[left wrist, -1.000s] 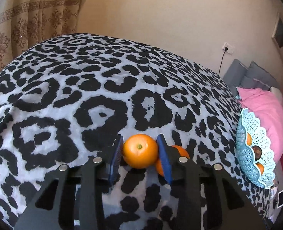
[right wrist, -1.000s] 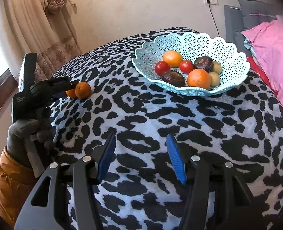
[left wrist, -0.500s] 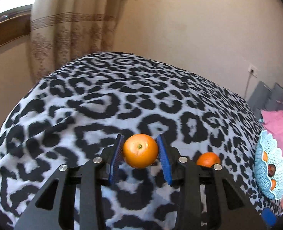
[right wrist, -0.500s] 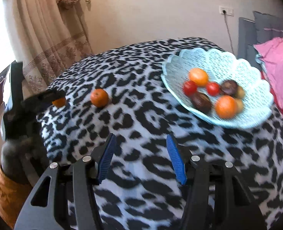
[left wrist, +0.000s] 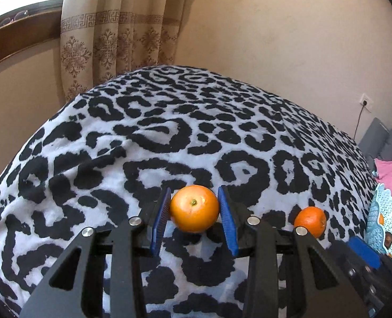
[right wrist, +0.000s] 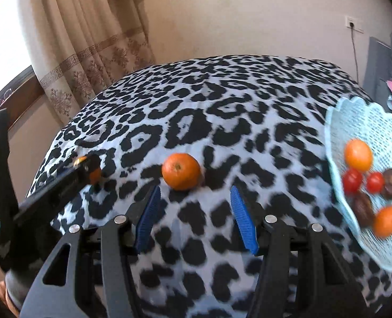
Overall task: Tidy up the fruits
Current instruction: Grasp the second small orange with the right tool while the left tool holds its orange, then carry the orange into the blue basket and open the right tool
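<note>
While right hand-held gripper (right wrist: 195, 218) gapes empty, left (left wrist: 194, 213) clamps orange (left wrist: 194, 208).

The left gripper (left wrist: 194, 213) is clamping an orange (left wrist: 194, 208) between its pads; a second orange (left wrist: 310, 221) is lying right of the fingers.

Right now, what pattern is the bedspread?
Black-and-white leopard print on the bedspread; clearest in the left wrist view.

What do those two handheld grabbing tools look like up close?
Both are alike: the left gripper and the right gripper have matte black angular frames with triangular cut-outs, round silver bolts at the pivots, and blue ribbed pads lining the jaws. No cables show.
</note>
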Action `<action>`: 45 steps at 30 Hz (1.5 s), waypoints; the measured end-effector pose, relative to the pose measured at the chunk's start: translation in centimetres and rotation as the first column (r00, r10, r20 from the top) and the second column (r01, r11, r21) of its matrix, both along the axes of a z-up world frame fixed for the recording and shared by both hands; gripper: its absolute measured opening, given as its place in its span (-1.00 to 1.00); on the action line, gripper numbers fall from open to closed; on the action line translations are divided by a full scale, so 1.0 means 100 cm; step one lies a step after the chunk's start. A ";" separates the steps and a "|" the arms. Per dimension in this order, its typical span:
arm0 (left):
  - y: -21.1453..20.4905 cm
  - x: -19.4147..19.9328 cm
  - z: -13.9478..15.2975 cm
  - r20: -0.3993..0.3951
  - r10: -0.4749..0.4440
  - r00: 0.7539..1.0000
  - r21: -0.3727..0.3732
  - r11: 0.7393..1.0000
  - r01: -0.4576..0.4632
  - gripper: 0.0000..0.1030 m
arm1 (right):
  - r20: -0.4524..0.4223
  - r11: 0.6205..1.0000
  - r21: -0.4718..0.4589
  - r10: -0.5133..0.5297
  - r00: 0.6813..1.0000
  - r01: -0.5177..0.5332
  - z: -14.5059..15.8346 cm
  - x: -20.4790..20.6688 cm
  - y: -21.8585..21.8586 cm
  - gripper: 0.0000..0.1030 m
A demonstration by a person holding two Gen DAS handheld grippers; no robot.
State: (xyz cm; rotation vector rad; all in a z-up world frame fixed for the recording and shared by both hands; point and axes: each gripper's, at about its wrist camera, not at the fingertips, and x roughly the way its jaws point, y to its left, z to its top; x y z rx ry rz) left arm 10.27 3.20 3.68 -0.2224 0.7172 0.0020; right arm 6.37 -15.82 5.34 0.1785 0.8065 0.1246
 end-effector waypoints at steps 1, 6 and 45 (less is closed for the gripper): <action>0.002 0.000 0.000 -0.003 0.008 1.000 -0.007 1.000 -0.008 -0.28 | -0.001 1.000 -0.005 0.007 1.000 -0.007 -0.001 0.006 0.003 0.11; 0.008 0.001 -0.002 -0.012 0.029 1.000 -0.027 0.999 -0.029 -0.28 | -0.014 0.999 -0.028 0.030 0.999 -0.030 -0.008 0.030 0.013 0.11; 0.004 -0.003 0.001 0.002 0.012 1.000 -0.034 0.999 -0.012 -0.28 | -0.024 0.999 -0.033 0.023 0.999 -0.023 -0.018 0.019 0.016 -0.20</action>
